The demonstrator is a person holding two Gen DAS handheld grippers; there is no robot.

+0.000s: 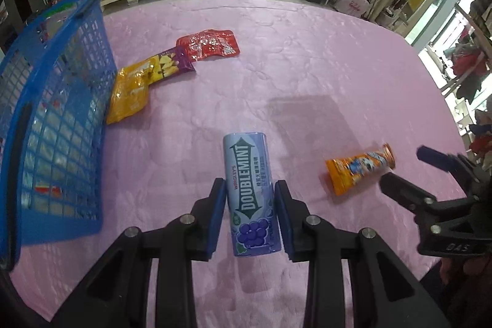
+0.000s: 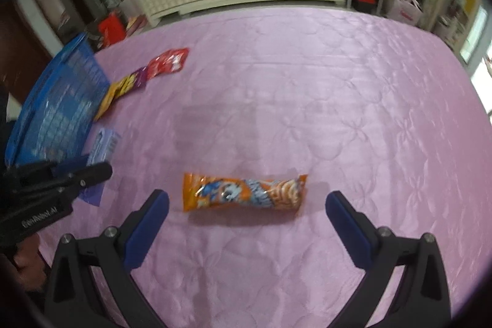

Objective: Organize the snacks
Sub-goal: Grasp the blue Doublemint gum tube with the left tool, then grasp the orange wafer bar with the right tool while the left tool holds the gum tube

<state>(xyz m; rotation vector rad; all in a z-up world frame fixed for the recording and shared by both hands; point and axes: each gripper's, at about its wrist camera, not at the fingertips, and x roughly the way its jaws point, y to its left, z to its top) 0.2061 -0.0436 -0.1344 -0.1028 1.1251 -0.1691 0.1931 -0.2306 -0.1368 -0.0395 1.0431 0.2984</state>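
The left gripper (image 1: 249, 211) clamps the Doublemint gum tin (image 1: 250, 195) between its blue pads, above the pink tablecloth (image 1: 276, 66); carry it level to the blue basket (image 1: 55, 119) at left and release low inside. The right gripper (image 2: 247, 205) stands wide open around the orange snack packet (image 2: 243, 192), which lies flat, ungripped.

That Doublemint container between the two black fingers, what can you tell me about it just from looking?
The Doublemint container is a tall, flat-sided pack with rounded corners, pale lilac blue and glossy like plastic or tin. Its front shows a white arrow banner reading DOUBLEMINT, small Wrigley's lettering and a bunch of purple grapes at the near end. It looks closed and undamaged. The left gripper clamps it by its two long sides between blue pads, so it points away from the camera above the pink tablecloth. Only the pads appear to touch it.
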